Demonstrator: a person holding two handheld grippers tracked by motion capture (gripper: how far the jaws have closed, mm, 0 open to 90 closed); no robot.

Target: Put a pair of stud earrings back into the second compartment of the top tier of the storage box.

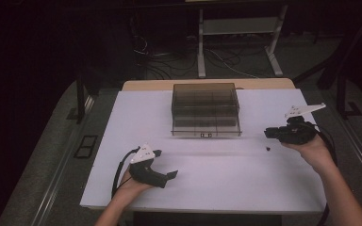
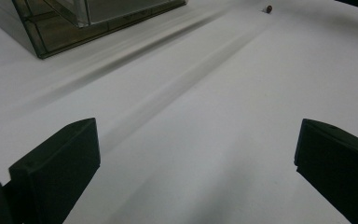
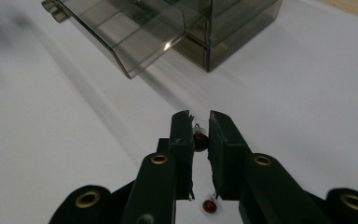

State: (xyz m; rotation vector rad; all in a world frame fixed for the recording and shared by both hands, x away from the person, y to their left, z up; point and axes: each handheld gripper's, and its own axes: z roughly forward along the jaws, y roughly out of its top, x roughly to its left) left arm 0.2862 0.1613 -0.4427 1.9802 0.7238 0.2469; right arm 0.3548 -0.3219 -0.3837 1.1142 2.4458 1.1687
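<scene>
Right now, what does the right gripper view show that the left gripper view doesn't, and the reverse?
Right gripper view: the right gripper closed on a small dark bead, lifted off the surface. Left gripper view: the left gripper with its jaws wide apart and nothing between them. Both: the white table, the smoky box, and seemingly the same loose red bead lying on the table.

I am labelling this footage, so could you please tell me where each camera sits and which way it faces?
High view: above the person's side, looking forward and down on the white table; both forearms, left gripper and right gripper show.
Left gripper view: low along its wide-apart jaws, towards the smoky drawer box.
Right gripper view: along its jaws, closed on a small dark bead, towards the box's open drawer.
Shared: all three show the box and table.
</scene>
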